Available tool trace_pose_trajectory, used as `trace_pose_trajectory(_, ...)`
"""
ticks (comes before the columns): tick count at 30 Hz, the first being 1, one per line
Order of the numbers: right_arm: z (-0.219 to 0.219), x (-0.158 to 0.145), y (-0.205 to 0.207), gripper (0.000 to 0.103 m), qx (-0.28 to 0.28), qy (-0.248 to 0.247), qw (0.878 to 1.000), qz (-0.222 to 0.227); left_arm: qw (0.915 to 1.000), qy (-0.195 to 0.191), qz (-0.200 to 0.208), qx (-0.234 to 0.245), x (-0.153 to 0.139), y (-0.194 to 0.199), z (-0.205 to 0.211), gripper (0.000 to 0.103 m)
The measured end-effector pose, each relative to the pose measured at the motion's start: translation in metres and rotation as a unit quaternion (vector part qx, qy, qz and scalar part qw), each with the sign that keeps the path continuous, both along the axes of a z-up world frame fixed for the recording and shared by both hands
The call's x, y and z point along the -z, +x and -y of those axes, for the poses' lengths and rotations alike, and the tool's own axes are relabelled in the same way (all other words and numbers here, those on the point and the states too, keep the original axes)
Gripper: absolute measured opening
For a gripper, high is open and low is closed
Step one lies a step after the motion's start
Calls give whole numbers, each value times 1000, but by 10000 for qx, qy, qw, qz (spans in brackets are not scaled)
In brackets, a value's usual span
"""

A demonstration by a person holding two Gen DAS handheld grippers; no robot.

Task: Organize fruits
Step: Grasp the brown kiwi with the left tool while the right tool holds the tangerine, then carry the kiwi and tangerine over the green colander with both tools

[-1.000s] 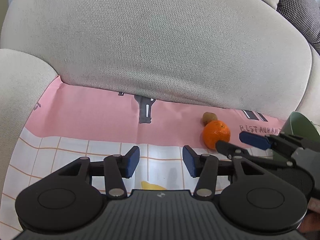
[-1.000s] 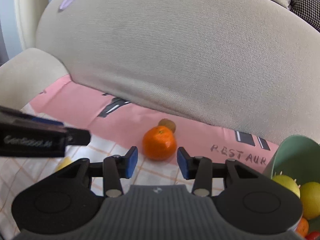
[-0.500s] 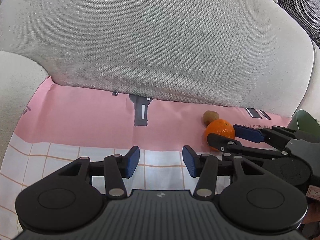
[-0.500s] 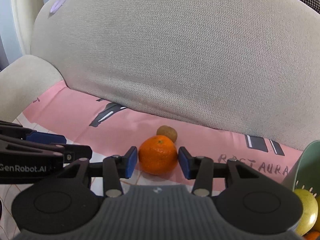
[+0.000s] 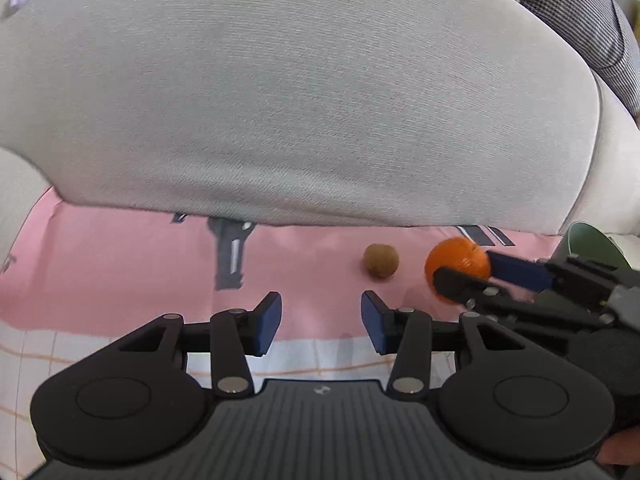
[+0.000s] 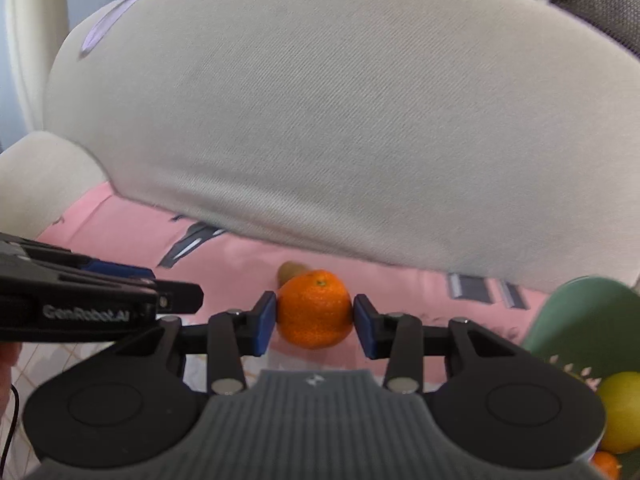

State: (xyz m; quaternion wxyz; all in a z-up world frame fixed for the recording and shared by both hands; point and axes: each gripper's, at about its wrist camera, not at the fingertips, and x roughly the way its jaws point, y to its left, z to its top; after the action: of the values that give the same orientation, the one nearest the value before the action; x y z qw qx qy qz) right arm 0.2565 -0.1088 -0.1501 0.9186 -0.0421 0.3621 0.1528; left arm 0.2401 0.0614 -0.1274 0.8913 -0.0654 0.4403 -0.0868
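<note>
— What is the right gripper grasping?
— Its blue fingers, having just been closing, are pinching a round, dimpled mandarin near the sofa seat's back edge, above the pink printed cloth.
— And the left gripper?
— Standing released, empty, having just narrowed. A fuzzy brown kiwi is lying just ahead.
— Containers?
— A smooth green bowl is holding a yellow lemon.
</note>
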Motion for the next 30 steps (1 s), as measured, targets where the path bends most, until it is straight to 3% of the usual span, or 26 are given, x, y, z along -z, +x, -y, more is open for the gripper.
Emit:
trace_pose_trajectory(4, 13, -13, 8, 39, 349, 94, 9993, 52, 9997, 17, 76, 229, 1, 10, 11, 53)
trace_pose_trajectory(12, 35, -15, 28, 39, 661, 325, 9969, -265, 9966, 223, 64, 785, 13, 32, 43, 49)
trace_pose_trajectory(30, 39, -4, 33, 39, 593, 380, 9971, -274, 9938, 687, -80, 874, 35, 54, 76, 31)
